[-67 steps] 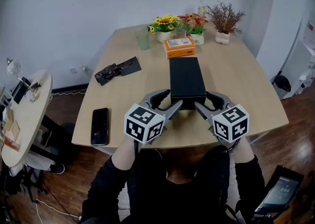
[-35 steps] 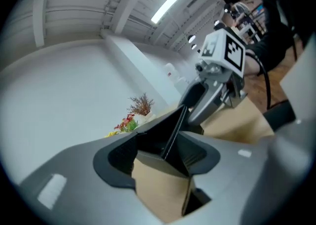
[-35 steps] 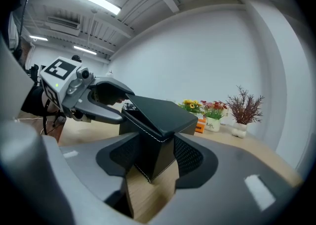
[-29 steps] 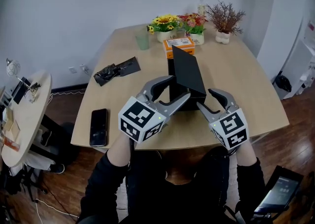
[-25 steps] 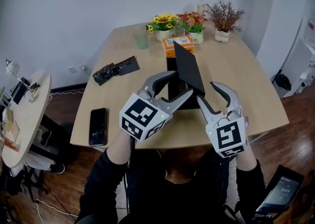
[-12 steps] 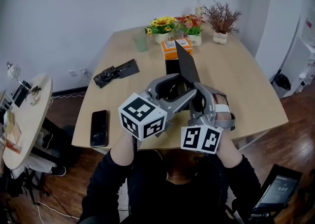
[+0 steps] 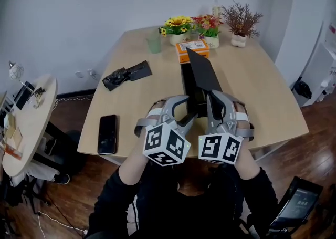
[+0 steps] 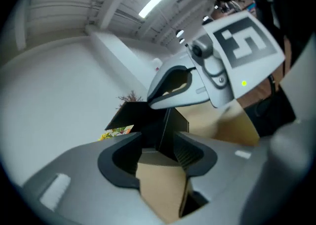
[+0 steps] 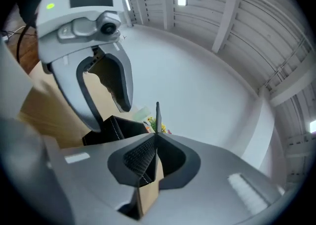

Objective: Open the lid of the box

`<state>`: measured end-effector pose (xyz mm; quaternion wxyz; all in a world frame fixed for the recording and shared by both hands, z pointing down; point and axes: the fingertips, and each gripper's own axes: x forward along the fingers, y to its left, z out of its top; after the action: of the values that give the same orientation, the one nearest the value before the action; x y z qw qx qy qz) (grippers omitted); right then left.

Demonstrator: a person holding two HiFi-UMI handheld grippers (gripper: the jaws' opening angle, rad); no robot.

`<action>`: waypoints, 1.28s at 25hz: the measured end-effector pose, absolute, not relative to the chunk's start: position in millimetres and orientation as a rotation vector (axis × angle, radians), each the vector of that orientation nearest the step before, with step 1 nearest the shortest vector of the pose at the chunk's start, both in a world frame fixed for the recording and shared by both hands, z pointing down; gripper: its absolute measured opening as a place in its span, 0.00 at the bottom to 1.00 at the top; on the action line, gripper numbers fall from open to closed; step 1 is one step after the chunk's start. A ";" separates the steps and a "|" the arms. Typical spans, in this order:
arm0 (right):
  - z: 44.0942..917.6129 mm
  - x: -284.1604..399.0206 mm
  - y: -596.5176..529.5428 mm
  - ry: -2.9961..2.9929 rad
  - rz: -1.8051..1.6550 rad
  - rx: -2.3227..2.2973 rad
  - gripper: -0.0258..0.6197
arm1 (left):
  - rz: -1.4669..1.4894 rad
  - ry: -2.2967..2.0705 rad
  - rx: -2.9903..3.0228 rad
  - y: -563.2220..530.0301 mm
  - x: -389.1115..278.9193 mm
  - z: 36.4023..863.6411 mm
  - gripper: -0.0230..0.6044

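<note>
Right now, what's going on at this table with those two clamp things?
A person seated at the wooden table is opening a black box, with a hand-held gripper in each hand. The right gripper is closing its jaws on the edge of the lid, which stands tilted steeply up. The left gripper is closing its jaws around the box's near end, apparently to steady it.

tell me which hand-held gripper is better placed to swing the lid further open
Right. The right hand-held gripper is closing its jaws on the lid, pads on its thin edge. The left hand-held gripper is closing around the box base, likely to steady it.
</note>
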<state>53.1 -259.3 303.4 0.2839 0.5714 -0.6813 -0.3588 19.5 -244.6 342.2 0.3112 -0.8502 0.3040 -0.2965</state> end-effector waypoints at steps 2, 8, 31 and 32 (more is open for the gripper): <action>302.9 52.1 -259.1 -1.845 -0.947 1.536 0.07 | -0.850 0.804 -2.119 -248.2 24.5 350.0 0.28; 287.9 72.7 -261.3 -2.114 -0.740 1.656 0.07 | -0.879 0.796 -2.114 -248.8 31.1 354.0 0.10; 334.0 190.3 -277.4 -3.014 1.849 1.920 0.07 | -0.805 0.838 -2.127 -250.3 29.7 354.8 0.10; 337.8 190.9 -277.8 -2.997 1.900 1.918 0.07 | -0.802 0.839 -2.129 -250.8 29.4 354.8 0.10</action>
<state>190.9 -277.8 337.8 -0.4315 0.4290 -0.6702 0.4250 29.4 -250.8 354.8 0.3506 -0.8222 0.3242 -0.3098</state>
